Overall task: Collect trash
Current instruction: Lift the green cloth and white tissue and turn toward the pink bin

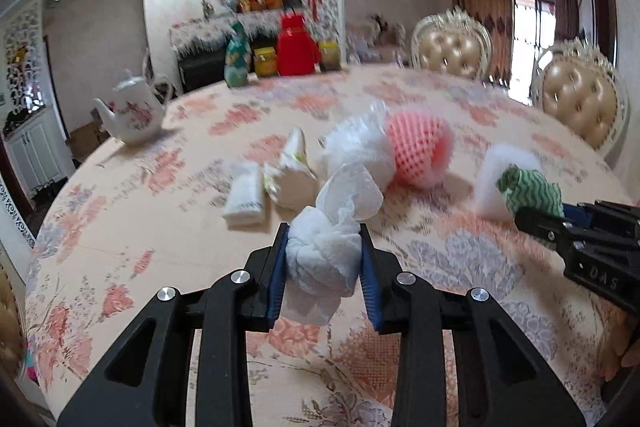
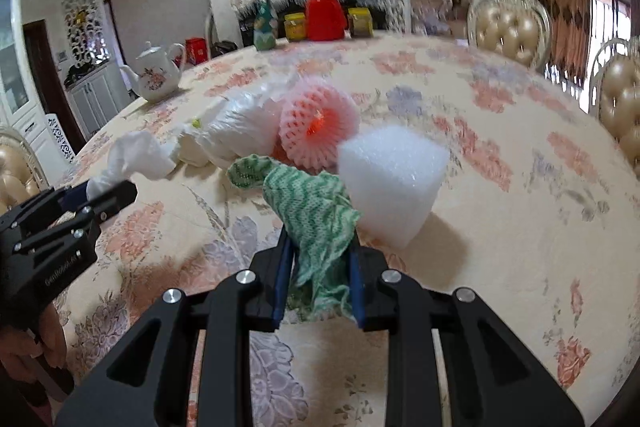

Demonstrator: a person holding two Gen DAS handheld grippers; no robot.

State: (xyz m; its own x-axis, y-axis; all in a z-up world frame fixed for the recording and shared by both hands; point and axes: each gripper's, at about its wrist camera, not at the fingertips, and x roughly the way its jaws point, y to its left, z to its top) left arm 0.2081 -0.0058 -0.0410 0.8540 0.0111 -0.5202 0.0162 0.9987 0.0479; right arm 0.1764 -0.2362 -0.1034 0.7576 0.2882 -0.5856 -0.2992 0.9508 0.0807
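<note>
We find the left gripper (image 1: 324, 251) clamped on a crumpled tissue (image 1: 328, 243), light and soft, above the table's (image 1: 460, 307) near edge. The right gripper (image 2: 320, 259) pinches a limp green cloth (image 2: 316, 223); the bunched middles grip best.

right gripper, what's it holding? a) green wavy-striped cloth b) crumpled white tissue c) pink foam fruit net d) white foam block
a: in the right wrist view the right gripper has its pads pressed on the green wavy-striped cloth, while the white foam block sits on the table just beyond it.
</note>
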